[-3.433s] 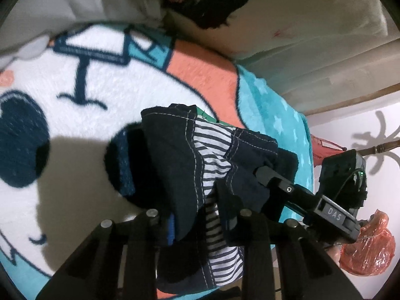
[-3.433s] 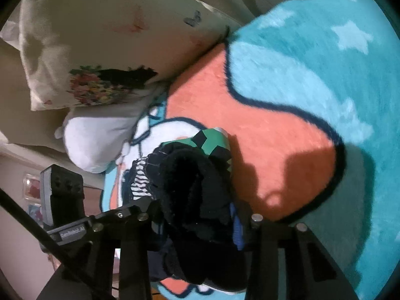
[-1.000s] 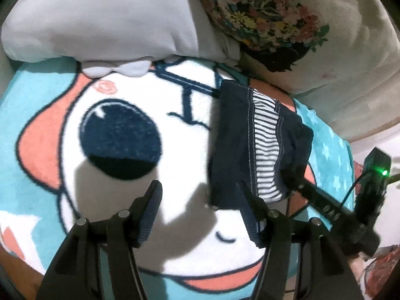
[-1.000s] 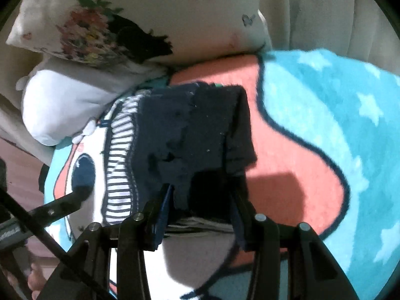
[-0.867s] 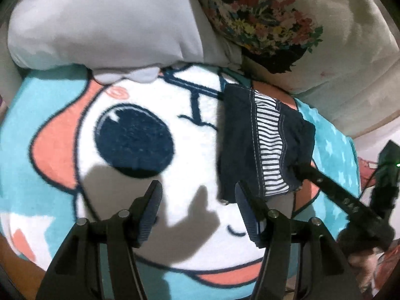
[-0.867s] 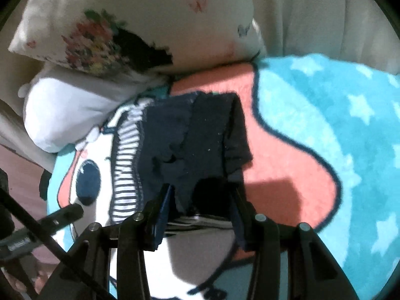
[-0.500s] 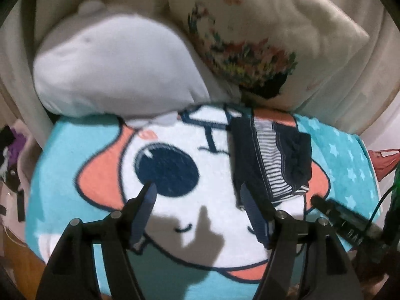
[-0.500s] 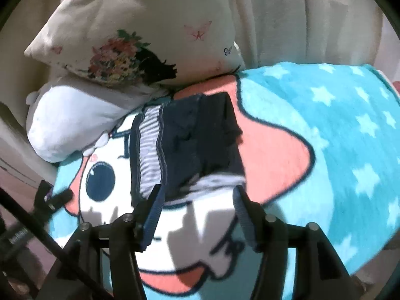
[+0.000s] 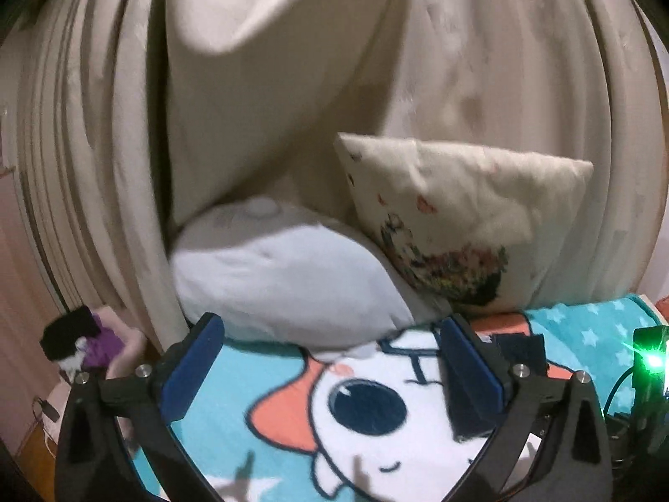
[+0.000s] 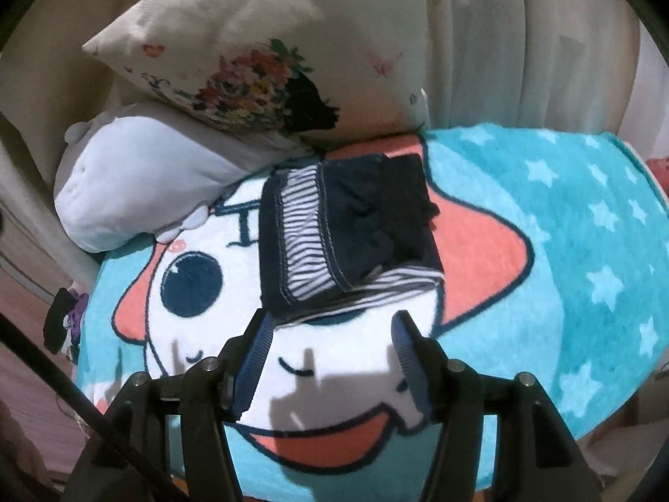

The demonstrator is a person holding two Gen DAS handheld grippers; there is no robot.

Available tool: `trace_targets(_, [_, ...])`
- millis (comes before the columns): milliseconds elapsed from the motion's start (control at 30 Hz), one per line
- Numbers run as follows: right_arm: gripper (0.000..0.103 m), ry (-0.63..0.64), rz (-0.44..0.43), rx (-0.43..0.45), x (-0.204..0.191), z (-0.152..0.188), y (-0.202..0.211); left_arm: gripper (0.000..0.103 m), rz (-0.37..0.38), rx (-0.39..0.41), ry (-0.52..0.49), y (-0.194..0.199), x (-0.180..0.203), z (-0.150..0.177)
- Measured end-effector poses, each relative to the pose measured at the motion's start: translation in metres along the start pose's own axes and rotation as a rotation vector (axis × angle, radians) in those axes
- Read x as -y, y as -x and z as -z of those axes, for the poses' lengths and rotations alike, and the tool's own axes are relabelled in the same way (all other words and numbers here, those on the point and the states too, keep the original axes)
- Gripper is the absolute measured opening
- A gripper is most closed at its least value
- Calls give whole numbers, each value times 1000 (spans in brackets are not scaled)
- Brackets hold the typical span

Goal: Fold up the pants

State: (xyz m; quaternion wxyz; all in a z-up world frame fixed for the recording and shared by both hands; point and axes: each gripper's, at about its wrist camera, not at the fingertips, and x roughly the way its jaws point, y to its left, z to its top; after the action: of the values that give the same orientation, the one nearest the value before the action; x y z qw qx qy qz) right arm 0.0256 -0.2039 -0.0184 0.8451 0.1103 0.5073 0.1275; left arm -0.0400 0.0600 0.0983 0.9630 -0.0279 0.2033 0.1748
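Note:
The dark navy pants (image 10: 347, 234), with a striped white lining showing, lie folded into a compact block on the cartoon-face blanket (image 10: 543, 251). My right gripper (image 10: 330, 326) is open and empty, pulled back just in front of the pants' near edge. My left gripper (image 9: 330, 334) is open and empty, raised and tilted up toward the curtain. In the left wrist view only a dark sliver of the pants (image 9: 522, 345) shows behind the right finger (image 9: 468, 372).
A white pillow (image 10: 142, 184) and a floral cushion (image 10: 259, 67) lean against cream curtains (image 9: 292, 83) behind the blanket. A dark and purple bundle (image 9: 79, 339) sits off the left edge. A device with a green light (image 9: 650, 362) stands at the right.
Both grippers let go of the pants and drew back. The left gripper rose and tilted up toward the curtain. The folded pants stay on the blanket.

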Motion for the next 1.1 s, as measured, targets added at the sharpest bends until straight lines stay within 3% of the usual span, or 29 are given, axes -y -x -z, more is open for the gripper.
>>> trace_targets(133, [64,11,9,19,-6,-1,5,103,-10,14,-6,1,-6,-10])
trace_targets(233, [64,17,14,29,-8,-1,7,103,31,-44,-14,-13,-4,-18])
trace_targets(333, [65,15,22,33,-6,-2,8,103,25,-95,-33,-24,3,-18])
trace_targets(733, [68,-19,63,15,14,-4,2,103,205,-337,-76,-53,36,23])
trace_targets(1100, [69,1,76,-31,18,-2,-12,103,253,-450,-37,-74,45,37])
